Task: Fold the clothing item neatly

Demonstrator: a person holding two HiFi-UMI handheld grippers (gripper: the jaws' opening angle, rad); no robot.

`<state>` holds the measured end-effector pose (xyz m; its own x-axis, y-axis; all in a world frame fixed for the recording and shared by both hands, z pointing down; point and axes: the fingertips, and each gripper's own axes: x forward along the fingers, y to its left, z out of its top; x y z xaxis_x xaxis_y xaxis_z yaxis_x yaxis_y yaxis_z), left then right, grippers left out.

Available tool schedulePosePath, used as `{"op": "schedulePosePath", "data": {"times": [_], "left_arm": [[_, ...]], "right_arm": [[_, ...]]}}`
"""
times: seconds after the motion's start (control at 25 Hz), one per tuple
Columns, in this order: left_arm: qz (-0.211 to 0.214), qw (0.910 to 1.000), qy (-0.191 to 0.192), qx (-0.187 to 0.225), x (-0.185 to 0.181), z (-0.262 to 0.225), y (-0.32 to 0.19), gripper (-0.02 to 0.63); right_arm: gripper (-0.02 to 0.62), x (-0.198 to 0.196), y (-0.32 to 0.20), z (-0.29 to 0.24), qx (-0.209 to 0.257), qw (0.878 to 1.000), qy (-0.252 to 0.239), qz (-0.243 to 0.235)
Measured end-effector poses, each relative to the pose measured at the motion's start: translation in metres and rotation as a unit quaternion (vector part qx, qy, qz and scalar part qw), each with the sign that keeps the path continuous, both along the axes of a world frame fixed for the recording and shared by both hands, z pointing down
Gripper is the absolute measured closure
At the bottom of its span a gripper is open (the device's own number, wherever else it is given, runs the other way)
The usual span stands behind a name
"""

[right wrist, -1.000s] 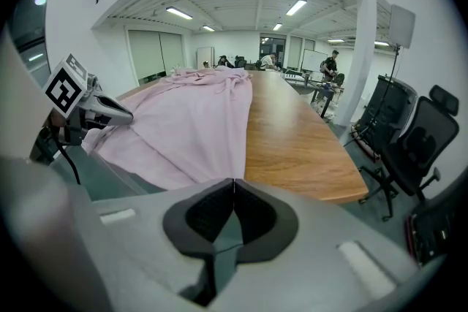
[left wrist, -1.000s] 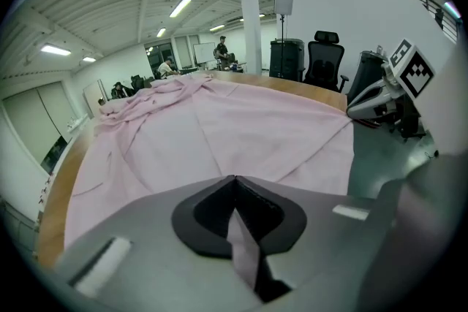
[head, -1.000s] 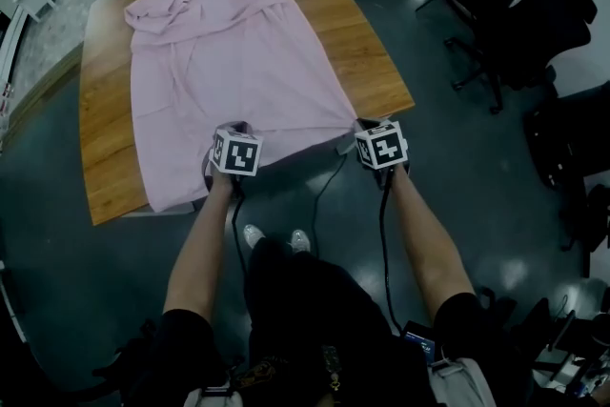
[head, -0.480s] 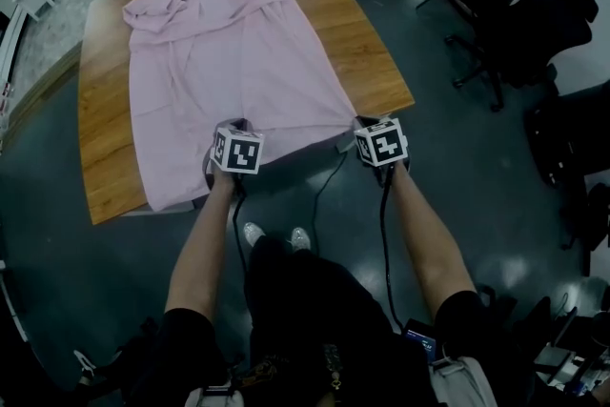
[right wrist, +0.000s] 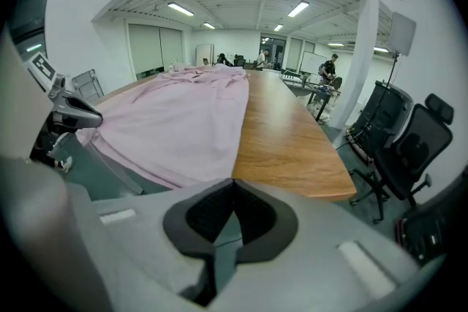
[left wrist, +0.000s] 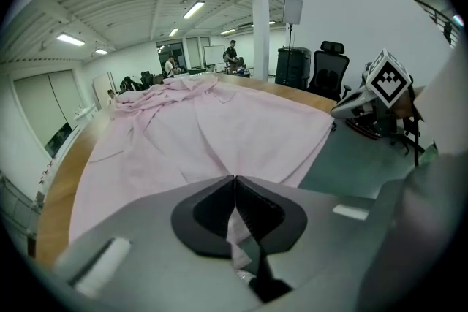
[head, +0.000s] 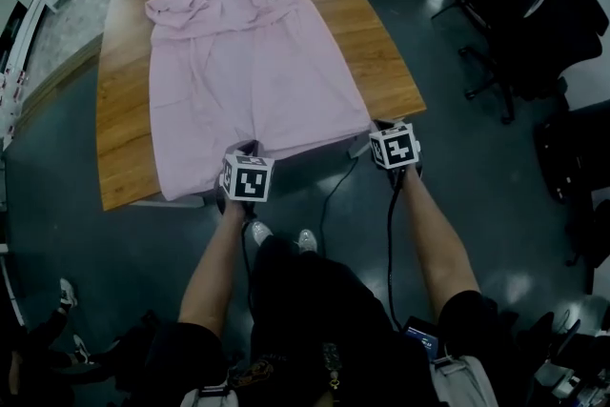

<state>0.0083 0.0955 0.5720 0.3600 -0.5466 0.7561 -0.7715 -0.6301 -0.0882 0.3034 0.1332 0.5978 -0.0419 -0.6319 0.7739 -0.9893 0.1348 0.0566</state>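
A pink garment [head: 248, 62] lies spread lengthwise on the wooden table [head: 381, 62], its near hem at the table's front edge. My left gripper [head: 250, 151] is shut on that hem left of its middle. In the left gripper view a fold of pink cloth [left wrist: 238, 230] shows between the closed pads of the left gripper [left wrist: 235, 186]. My right gripper [head: 376, 125] is shut at the hem's right corner. In the right gripper view the garment's [right wrist: 175, 128] corner runs to the closed tips of the right gripper [right wrist: 234, 190]; no cloth shows behind the pads.
Black office chairs [head: 534, 24] stand on the dark floor to the right of the table. The person's shoes [head: 276, 238] are just below the front edge. Cables hang from both grippers. Another person's shoe [head: 67, 291] shows at the lower left.
My left gripper has drawn back from the table toward the person, taking the hem with it. The right gripper has stayed in place.
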Motion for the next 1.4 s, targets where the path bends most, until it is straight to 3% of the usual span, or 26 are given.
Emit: {"op": "schedulePosePath", "data": {"times": [0.2,0.44,0.56,0.64,0.72,0.76,0.8,1.08,1.24,1.32,1.4], "left_arm": [[-0.021,0.9994,-0.001,-0.027,-0.016,0.018,0.026,0.592],[-0.028,0.9992,-0.001,-0.029,-0.018,0.025,0.028,0.592],[-0.023,0.9992,-0.004,-0.031,-0.016,0.026,0.029,0.592],[-0.020,0.9992,-0.009,-0.032,-0.014,0.026,0.030,0.592],[-0.017,0.9992,-0.013,-0.033,-0.014,0.026,0.030,0.592],[-0.016,0.9992,-0.014,-0.035,-0.014,0.026,0.029,0.592],[-0.014,0.9991,-0.014,-0.037,-0.015,0.026,0.029,0.592],[0.001,0.9980,-0.012,-0.062,-0.009,0.029,0.049,0.591],[-0.001,0.9986,0.003,-0.053,-0.013,0.014,0.054,0.549],[-0.011,0.9987,0.018,-0.047,-0.022,-0.002,0.054,0.508],[-0.028,0.9985,0.029,-0.036,-0.035,-0.016,0.053,0.506]], "right_arm": [[0.592,0.011,0.019,0.005,-0.014,1.000,0.004,0.017],[0.590,-0.016,0.002,-0.012,0.034,0.998,-0.059,-0.002],[0.490,-0.024,-0.009,-0.012,0.035,0.996,-0.080,0.005],[0.468,-0.025,-0.009,-0.004,0.009,0.997,-0.077,0.010],[0.483,-0.025,-0.006,0.004,-0.016,0.998,-0.058,0.003],[0.549,-0.026,-0.004,0.005,-0.023,0.999,-0.049,-0.002],[0.562,-0.026,-0.003,0.004,-0.026,0.999,-0.041,-0.006],[0.566,-0.018,0.015,0.011,-0.037,0.998,-0.040,0.011],[0.520,-0.021,0.009,-0.009,-0.007,0.999,-0.049,-0.004],[0.502,-0.024,-0.001,-0.031,0.016,0.998,-0.054,-0.015],[0.500,-0.029,-0.011,-0.052,0.037,0.997,-0.058,-0.028]]}}
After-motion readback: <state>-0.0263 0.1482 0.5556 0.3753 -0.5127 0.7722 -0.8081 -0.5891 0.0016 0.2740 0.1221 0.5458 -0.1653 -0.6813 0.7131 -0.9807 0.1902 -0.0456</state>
